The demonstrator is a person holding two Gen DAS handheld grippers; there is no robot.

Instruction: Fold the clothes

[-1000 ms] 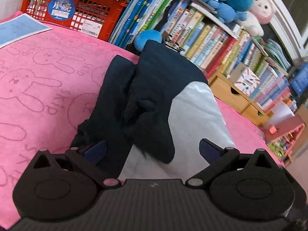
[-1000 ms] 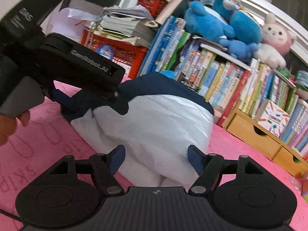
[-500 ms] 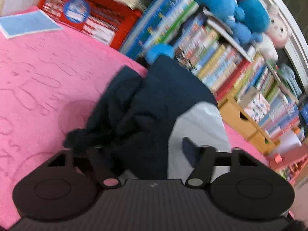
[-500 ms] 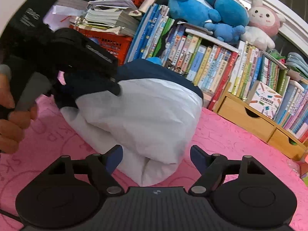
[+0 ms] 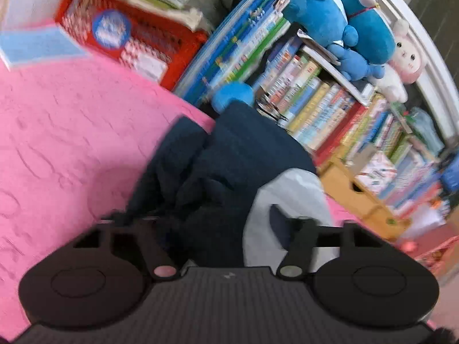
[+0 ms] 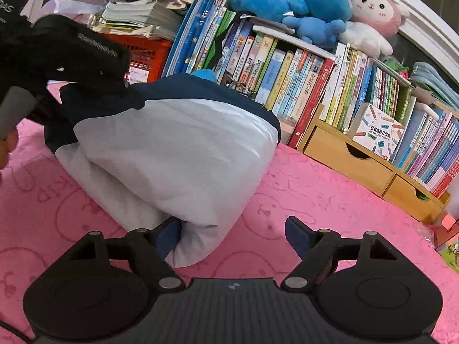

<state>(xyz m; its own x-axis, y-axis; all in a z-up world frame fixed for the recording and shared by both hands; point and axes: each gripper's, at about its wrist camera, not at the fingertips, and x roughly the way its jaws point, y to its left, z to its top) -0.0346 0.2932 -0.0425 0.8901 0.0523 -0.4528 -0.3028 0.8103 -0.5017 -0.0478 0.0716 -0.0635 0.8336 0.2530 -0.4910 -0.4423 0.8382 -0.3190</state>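
Navy-and-white garment (image 6: 172, 149) bunched on pink blanket (image 6: 315, 189); left gripper (image 5: 223, 223) closing on its navy folds, right gripper (image 6: 232, 235) wide, holding nothing; a shallow pinch could slip off.

Both wrist cameras sit low and close over the pink rabbit-print towel (image 6: 315, 189), angled slightly down toward the crowded bookshelf (image 6: 287, 68). Both share the bundled navy-and-white garment (image 5: 229, 172) and the blue plush toys (image 5: 330, 14).
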